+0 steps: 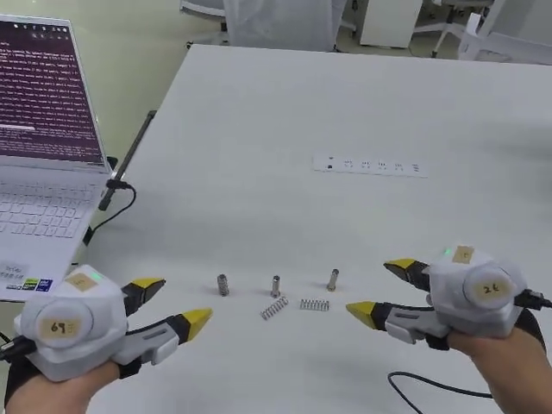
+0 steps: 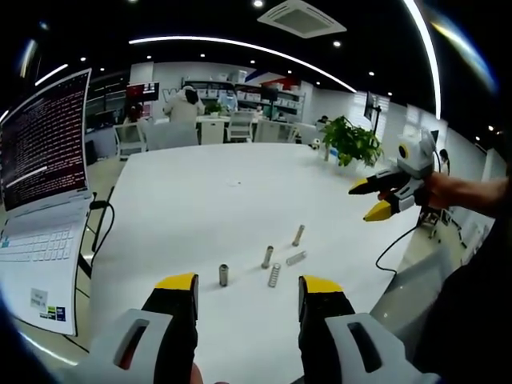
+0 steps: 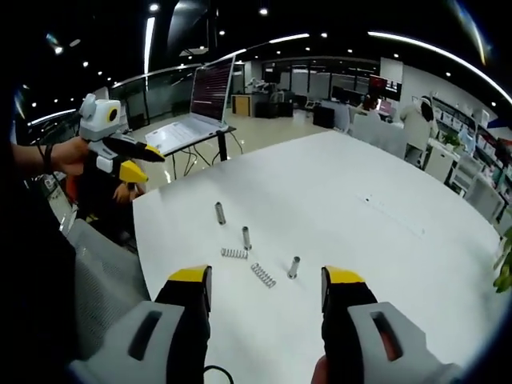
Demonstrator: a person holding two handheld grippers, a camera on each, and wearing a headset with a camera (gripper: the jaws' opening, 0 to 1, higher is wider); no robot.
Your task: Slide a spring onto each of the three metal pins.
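Observation:
Three short metal pins stand upright in a row on the white table: the left pin [image 1: 223, 285], the middle pin [image 1: 276, 285] and the right pin [image 1: 332, 279]. The left pin looks thicker, as if a spring is wound round it. Two loose springs lie flat just in front of the row, one spring [image 1: 274, 308] tilted and the other spring [image 1: 315, 304] lying level. My left gripper [image 1: 168, 302] is open, left of the pins and holding nothing. On the other side my right gripper [image 1: 381, 289] is open too. Its own view shows the pins [image 3: 246, 238] and a loose spring [image 3: 262, 274] ahead of its jaws.
An open laptop [image 1: 43, 172] sits at the left on a separate desk, with a cable [image 1: 112, 207] running from it. A white power strip [image 1: 369, 166] lies further back on the table. A black cable [image 1: 431, 384] trails near the front edge by my right hand.

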